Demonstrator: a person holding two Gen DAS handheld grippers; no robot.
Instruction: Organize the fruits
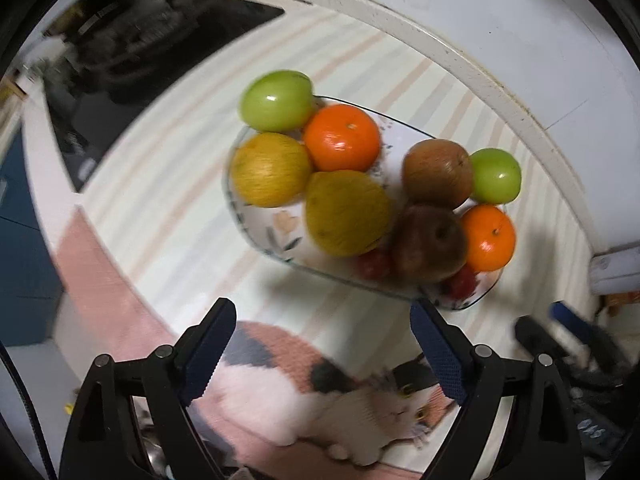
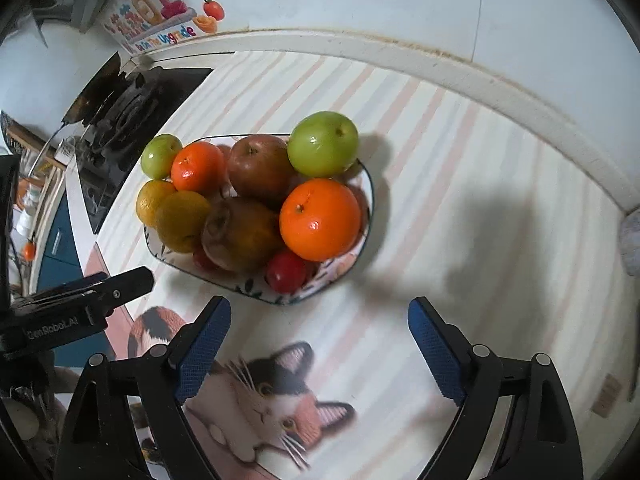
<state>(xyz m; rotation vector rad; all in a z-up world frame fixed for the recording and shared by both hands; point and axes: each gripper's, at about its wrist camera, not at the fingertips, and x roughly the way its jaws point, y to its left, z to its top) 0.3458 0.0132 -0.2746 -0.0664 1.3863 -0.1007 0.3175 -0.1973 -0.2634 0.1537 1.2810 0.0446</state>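
Observation:
A white patterned plate (image 1: 276, 232) (image 2: 344, 268) holds a pile of fruit on a striped tablecloth. In it lie two green apples (image 1: 278, 100) (image 2: 323, 144), two oranges (image 1: 342, 138) (image 2: 320, 220), two yellow citrus fruits (image 1: 348, 212) (image 2: 182, 220), brownish-red apples (image 1: 430, 244) (image 2: 260, 166) and small red fruits (image 2: 286, 272). My left gripper (image 1: 322, 344) is open and empty, just in front of the plate. My right gripper (image 2: 320, 344) is open and empty, also in front of the plate. The left gripper also shows at the left of the right wrist view (image 2: 120, 286).
A black gas stove (image 1: 132, 40) (image 2: 128, 108) sits at the back left. A white raised counter edge (image 1: 460, 60) (image 2: 440, 64) and tiled wall run behind the plate. A cat picture (image 2: 272, 396) is printed on the cloth under the grippers.

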